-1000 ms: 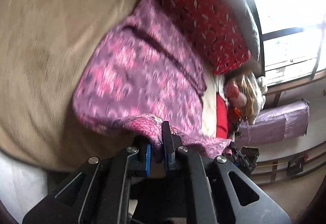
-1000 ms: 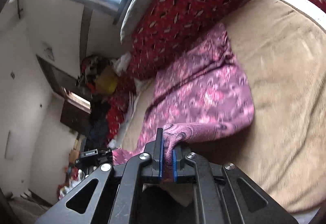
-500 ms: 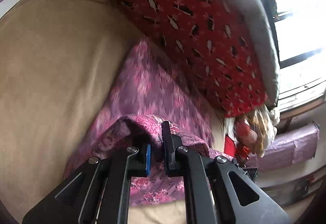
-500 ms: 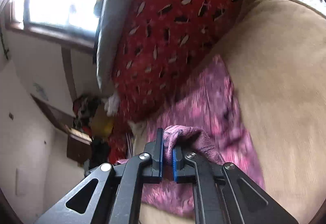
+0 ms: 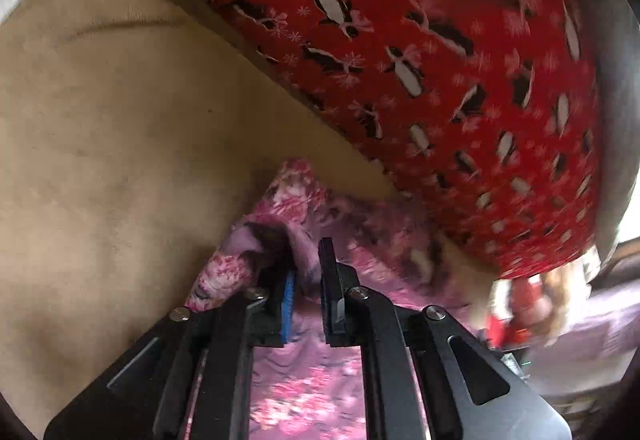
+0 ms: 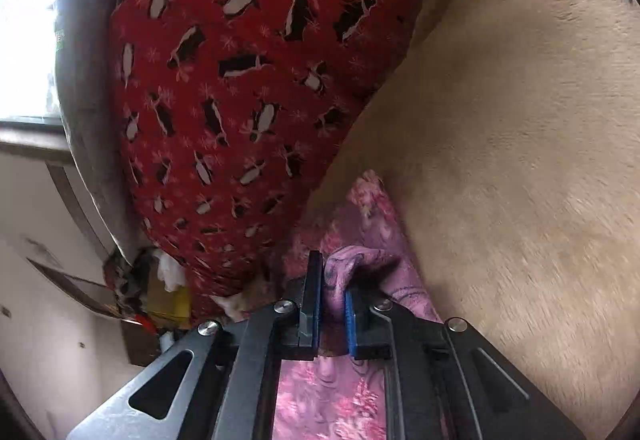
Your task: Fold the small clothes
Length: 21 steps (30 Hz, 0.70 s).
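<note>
The pink cloth (image 5: 360,240) is lying on the beige bed (image 5: 120,119), just beside the red pillow (image 5: 440,59). The left claw (image 5: 310,268) is gripping a fold of it. The right claw (image 6: 333,280) is opening, with a fold of the cloth (image 6: 360,260) between its jaws.

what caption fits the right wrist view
Right gripper jaws opening around a pink floral garment on a tan cushion beside a penguin-print pillow.

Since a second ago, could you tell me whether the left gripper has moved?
Yes. The left gripper, carrying the pink garment, has moved toward the red penguin pillow, which now fills far more of the view.
</note>
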{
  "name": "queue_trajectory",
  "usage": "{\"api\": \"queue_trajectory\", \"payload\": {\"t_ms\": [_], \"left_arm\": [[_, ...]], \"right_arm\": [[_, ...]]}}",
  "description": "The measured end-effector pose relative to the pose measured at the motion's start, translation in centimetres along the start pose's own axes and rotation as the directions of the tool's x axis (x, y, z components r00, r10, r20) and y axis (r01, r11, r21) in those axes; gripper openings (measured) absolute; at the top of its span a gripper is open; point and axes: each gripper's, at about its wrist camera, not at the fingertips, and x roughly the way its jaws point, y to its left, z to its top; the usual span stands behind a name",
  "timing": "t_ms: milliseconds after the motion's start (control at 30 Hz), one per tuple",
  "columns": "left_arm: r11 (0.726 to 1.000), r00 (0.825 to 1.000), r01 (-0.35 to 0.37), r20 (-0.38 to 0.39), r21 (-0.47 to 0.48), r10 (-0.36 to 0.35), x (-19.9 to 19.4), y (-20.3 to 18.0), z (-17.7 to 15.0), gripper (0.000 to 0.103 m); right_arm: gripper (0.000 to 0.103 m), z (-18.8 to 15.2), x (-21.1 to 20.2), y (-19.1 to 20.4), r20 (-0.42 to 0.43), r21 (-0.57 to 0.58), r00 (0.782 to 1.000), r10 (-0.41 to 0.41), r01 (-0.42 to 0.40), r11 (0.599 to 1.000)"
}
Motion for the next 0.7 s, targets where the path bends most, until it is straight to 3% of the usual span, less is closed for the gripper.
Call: {"api": "queue_trajectory", "payload": {"t_ms": [67, 133, 167, 200, 233, 333, 400, 467, 567, 633, 667, 700], "left_arm": [[0.986, 0.990, 0.140, -0.005, -0.085, -0.141, -1.3, 1.1, 0.8, 0.012], [0.961, 0.974, 0.227, 0.052, -0.155, -0.221, -3.7, 2.4, 1.5, 0.025], [0.958, 0.971, 0.237, 0.074, -0.163, -0.227, -4.7, 2.7, 1.6, 0.041], [0.960, 0.972, 0.228, 0.091, -0.161, -0.216, -5.6, 3.0, 1.7, 0.054], [0.968, 0.976, 0.205, 0.099, -0.143, -0.192, -6.4, 3.3, 1.6, 0.056], [0.993, 0.992, 0.110, 0.070, -0.043, -0.106, -7.3, 3.7, 0.7, 0.056], [0.998, 0.998, 0.053, 0.013, 0.013, -0.054, -6.2, 3.8, 0.0, 0.057], [0.999, 0.999, -0.005, -0.041, 0.041, 0.007, -4.4, 3.9, -0.8, 0.057], [0.996, 0.995, -0.056, -0.083, 0.068, 0.061, -1.7, 3.6, -2.0, 0.057], [0.994, 0.995, -0.084, -0.056, 0.066, 0.087, -0.6, 3.0, -2.6, 0.056], [0.992, 0.994, -0.101, -0.030, 0.069, 0.103, -0.3, 2.6, -2.8, 0.048], [0.991, 0.994, -0.108, -0.015, 0.074, 0.110, -0.2, 2.3, -2.8, 0.027]], "right_arm": [[0.016, 0.6, -0.9, 0.5, 0.024, 0.005, 0.999, 0.035, -0.035, 0.999], [0.030, 1.1, -2.0, 0.7, 0.061, 0.026, 0.996, 0.061, -0.062, 0.998], [0.038, 1.2, -3.0, 0.6, 0.108, 0.040, 0.992, 0.059, -0.063, 0.997], [0.039, 1.3, -3.3, 0.4, 0.124, 0.050, 0.990, 0.061, -0.067, 0.996], [0.040, 1.3, -3.5, 0.1, 0.122, 0.060, 0.990, 0.071, -0.078, 0.995], [0.042, 0.7, -4.3, 1.0, 0.122, -0.033, 0.992, -0.031, 0.036, 0.999], [0.048, 0.2, -5.1, 2.0, 0.165, -0.141, 0.978, -0.131, 0.155, 0.978], [0.059, 0.1, -4.9, 2.3, 0.180, -0.178, 0.966, -0.186, 0.218, 0.960], [0.059, 0.4, -2.7, 2.6, 0.142, -0.231, 0.948, -0.283, 0.310, 0.922], [0.059, 0.4, -1.0, 2.5, 0.123, -0.248, 0.938, -0.323, 0.344, 0.906], [0.055, 0.5, 0.2, 2.6, 0.105, -0.259, 0.938, -0.331, 0.348, 0.901], [0.031, 0.4, 0.9, 2.7, 0.086, -0.277, 0.937, -0.338, 0.349, 0.895]]}}
